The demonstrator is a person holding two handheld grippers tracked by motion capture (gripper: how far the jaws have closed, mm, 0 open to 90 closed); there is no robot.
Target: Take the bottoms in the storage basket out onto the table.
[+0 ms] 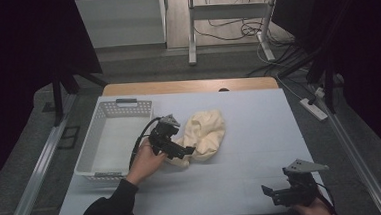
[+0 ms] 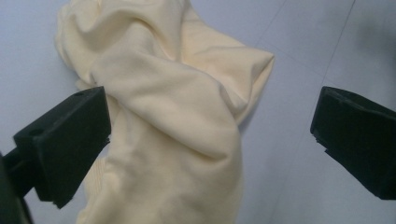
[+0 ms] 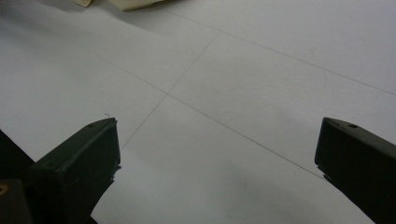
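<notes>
A crumpled cream cloth point(image 1: 205, 133) lies near the middle of the white table point(image 1: 250, 134). My left gripper point(image 1: 181, 150) hangs open at the cloth's left edge, held by a hand. In the left gripper view the cloth point(image 2: 177, 112) bulges up between the two spread jaws, and I cannot tell whether either jaw touches it. My right gripper point(image 1: 279, 194) is open near the table's front right edge, far from the cloth. In the right gripper view the gripper point(image 3: 215, 163) has bare table between its jaws, with a sliver of cloth point(image 3: 126, 3) at the top edge.
A white perforated basket point(image 1: 111, 140) sits on the table's left side, just left of the left hand. Beyond the table's far wooden edge point(image 1: 187, 86) is floor with desk legs and cables. A power strip point(image 1: 315, 108) lies off the right side.
</notes>
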